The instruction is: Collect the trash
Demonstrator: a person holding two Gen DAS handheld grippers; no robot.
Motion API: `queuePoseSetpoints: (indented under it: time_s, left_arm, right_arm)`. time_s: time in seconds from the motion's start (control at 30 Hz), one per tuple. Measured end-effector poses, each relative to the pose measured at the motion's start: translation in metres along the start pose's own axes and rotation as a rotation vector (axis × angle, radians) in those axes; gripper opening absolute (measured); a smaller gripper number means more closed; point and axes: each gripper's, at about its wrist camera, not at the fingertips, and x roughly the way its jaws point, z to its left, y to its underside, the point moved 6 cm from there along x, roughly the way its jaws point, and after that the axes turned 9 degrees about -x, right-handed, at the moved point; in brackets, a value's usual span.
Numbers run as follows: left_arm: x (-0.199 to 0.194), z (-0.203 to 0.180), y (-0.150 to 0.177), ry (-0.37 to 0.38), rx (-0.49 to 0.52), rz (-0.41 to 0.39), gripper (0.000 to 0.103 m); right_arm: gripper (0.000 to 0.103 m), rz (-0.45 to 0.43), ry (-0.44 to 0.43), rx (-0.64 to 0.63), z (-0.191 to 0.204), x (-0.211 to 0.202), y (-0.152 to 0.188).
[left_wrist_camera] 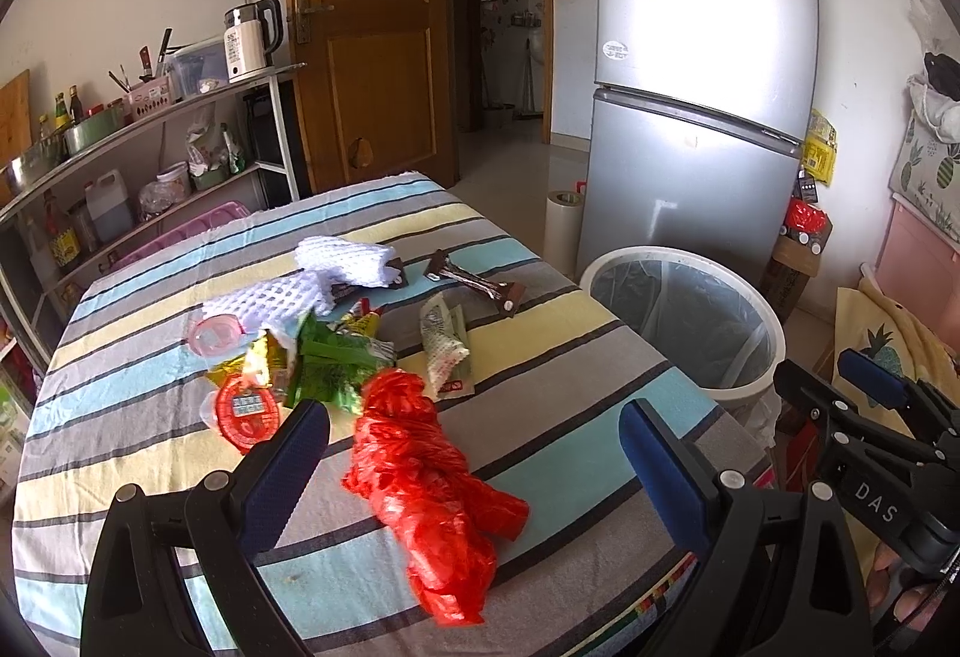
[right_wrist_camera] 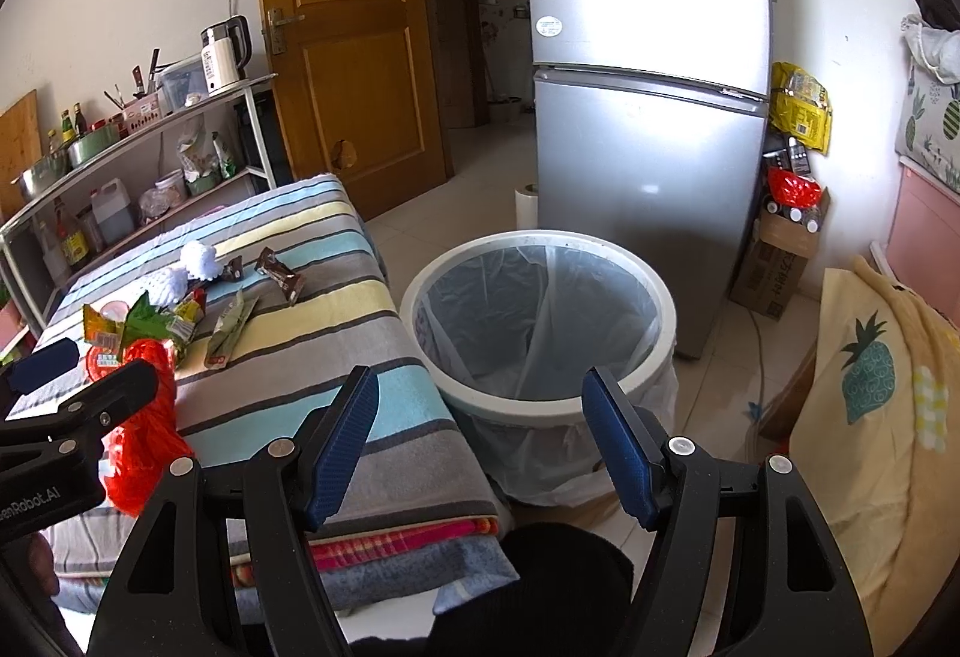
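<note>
A crumpled red plastic bag (left_wrist_camera: 426,477) lies on the striped tablecloth (left_wrist_camera: 558,375), right between the blue pads of my open left gripper (left_wrist_camera: 474,453). Beyond it sit a green wrapper (left_wrist_camera: 330,363), a round red lid (left_wrist_camera: 247,411), a pink cup (left_wrist_camera: 213,334), white foam netting (left_wrist_camera: 312,276), a pale snack packet (left_wrist_camera: 445,342) and a brown bar wrapper (left_wrist_camera: 477,285). The white bin (right_wrist_camera: 540,321) with a clear liner stands on the floor beside the table. My right gripper (right_wrist_camera: 480,435) hovers open over the bin's near rim, holding nothing. The red bag (right_wrist_camera: 147,429) shows at left there.
A silver fridge (right_wrist_camera: 648,87) stands behind the bin, a brown door (right_wrist_camera: 348,45) to its left. A metal shelf (left_wrist_camera: 150,117) with kettle, bottles and pots runs along the left wall. A yellow pineapple-print cloth (right_wrist_camera: 870,387) covers something at right. A cardboard box (right_wrist_camera: 774,273) sits by the fridge.
</note>
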Motion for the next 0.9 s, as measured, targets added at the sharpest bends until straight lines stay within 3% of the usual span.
queuePoseSetpoints:
  time_s: [0.33, 0.5, 0.67, 0.9]
  left_arm:
    - [-0.034, 0.097, 0.003, -0.118, -0.126, -0.032, 0.098]
    - [-0.032, 0.152, 0.015, -0.185, -0.236, 0.008, 0.098]
    - [-0.025, 0.182, 0.020, -0.164, -0.303, 0.030, 0.098]
    - [0.000, 0.186, 0.021, -0.122, -0.307, 0.090, 0.098]
  right_arm:
    - [0.071, -0.001, -0.200, -0.100, 0.068, 0.008, -0.009]
    - [0.071, 0.032, -0.336, -0.130, 0.112, 0.022, -0.011]
    - [0.071, 0.061, -0.440, -0.172, 0.152, 0.032, -0.009]
    - [0.071, 0.114, -0.562, -0.220, 0.192, 0.049, -0.006]
